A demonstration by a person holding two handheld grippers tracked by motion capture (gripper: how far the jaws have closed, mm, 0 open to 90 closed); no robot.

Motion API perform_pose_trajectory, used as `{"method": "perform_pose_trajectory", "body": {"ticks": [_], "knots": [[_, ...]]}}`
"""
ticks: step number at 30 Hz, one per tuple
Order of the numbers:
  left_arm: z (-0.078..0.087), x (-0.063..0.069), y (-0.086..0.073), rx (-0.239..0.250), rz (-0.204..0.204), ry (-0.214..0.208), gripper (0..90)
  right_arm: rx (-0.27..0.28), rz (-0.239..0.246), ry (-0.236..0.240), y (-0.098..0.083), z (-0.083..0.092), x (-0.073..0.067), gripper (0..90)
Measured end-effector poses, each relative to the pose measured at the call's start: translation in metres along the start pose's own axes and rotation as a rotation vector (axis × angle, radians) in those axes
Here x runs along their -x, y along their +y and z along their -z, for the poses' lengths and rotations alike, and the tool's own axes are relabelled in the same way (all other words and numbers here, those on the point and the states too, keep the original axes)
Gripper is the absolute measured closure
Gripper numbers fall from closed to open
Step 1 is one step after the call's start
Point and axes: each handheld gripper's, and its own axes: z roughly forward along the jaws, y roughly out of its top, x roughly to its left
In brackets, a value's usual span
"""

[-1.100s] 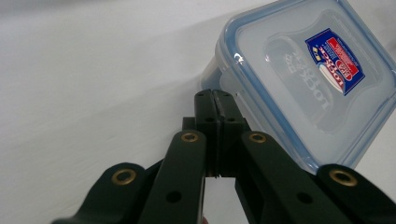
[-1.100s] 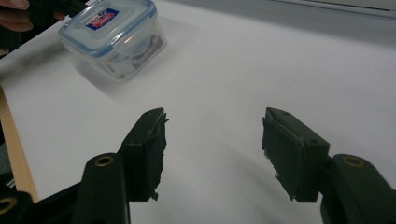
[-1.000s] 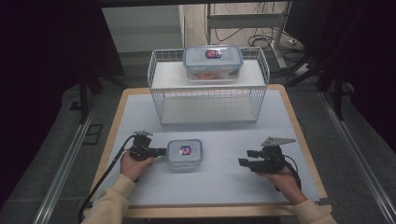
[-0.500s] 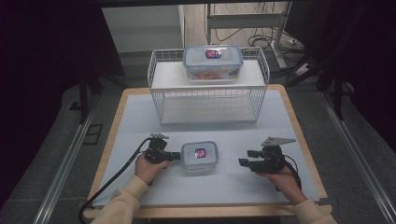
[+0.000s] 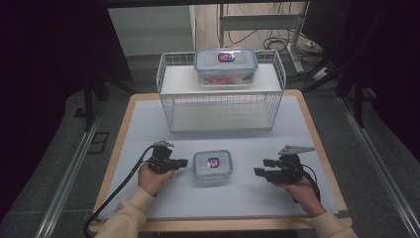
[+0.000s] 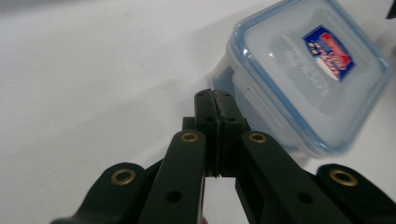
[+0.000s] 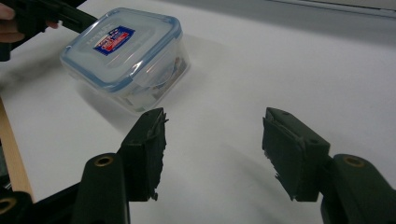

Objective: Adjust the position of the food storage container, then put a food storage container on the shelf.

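Note:
A small clear lidded container [image 5: 212,165] with a blue seal and a red-blue label sits on the white table mat, between the two grippers. My left gripper [image 5: 184,162] lies level at the container's left side with its jaws shut together and nothing between them. In the left gripper view the gripper's tips [image 6: 215,100] are at the edge of the container [image 6: 303,70]; I cannot tell whether they touch. My right gripper [image 5: 257,168] is held level a short way to the container's right, open and empty. In the right gripper view it [image 7: 212,121] points toward the container [image 7: 126,51].
A white wire basket rack [image 5: 218,106] stands at the back of the table. On its top shelf rests a larger lidded container [image 5: 226,64] with orange contents. The wooden table edge [image 5: 121,134] frames the mat. A cable trails from the left gripper toward the front left.
The left hand and its shut gripper moved right, and the small container slid right with them toward the table's middle. The right gripper stayed in place.

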Motion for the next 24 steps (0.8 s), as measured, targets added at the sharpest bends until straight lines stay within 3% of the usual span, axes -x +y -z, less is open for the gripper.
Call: {"method": "perform_pose_trajectory", "body": {"ticks": [4, 8, 9, 11, 13, 16, 21, 24], "knots": [[0.018, -0.002, -0.007, 0.037, 0.019, -0.01, 88.8, 0.002, -0.005, 0.0, 0.0, 0.0, 0.001, 39.0], [0.029, -0.008, -0.013, 0.054, 0.059, -0.047, 85.7, -0.004, -0.017, 0.005, 0.001, -0.002, 0.002, 37.3], [0.03, -0.008, -0.013, 0.059, 0.066, -0.051, 81.9, -0.004, -0.027, 0.011, 0.001, -0.003, 0.002, 36.3], [0.031, -0.007, -0.012, 0.079, 0.087, -0.062, 64.2, 0.0, -0.054, 0.04, 0.004, -0.006, 0.002, 33.4], [0.03, -0.007, -0.009, 0.078, 0.113, -0.097, 48.7, -0.003, -0.082, 0.065, 0.008, -0.01, 0.002, 30.3], [0.027, -0.004, -0.006, 0.07, 0.127, -0.102, 30.5, 0.006, -0.128, 0.11, 0.017, -0.015, 0.0, 27.2], [0.013, 0.0, 0.001, 0.034, 0.142, -0.151, 23.5, -0.029, -0.149, 0.143, 0.03, -0.032, -0.002, 22.6], [0.003, 0.002, 0.006, 0.005, 0.156, -0.189, 22.3, -0.049, -0.176, 0.191, 0.037, -0.046, -0.003, 20.9]]}}
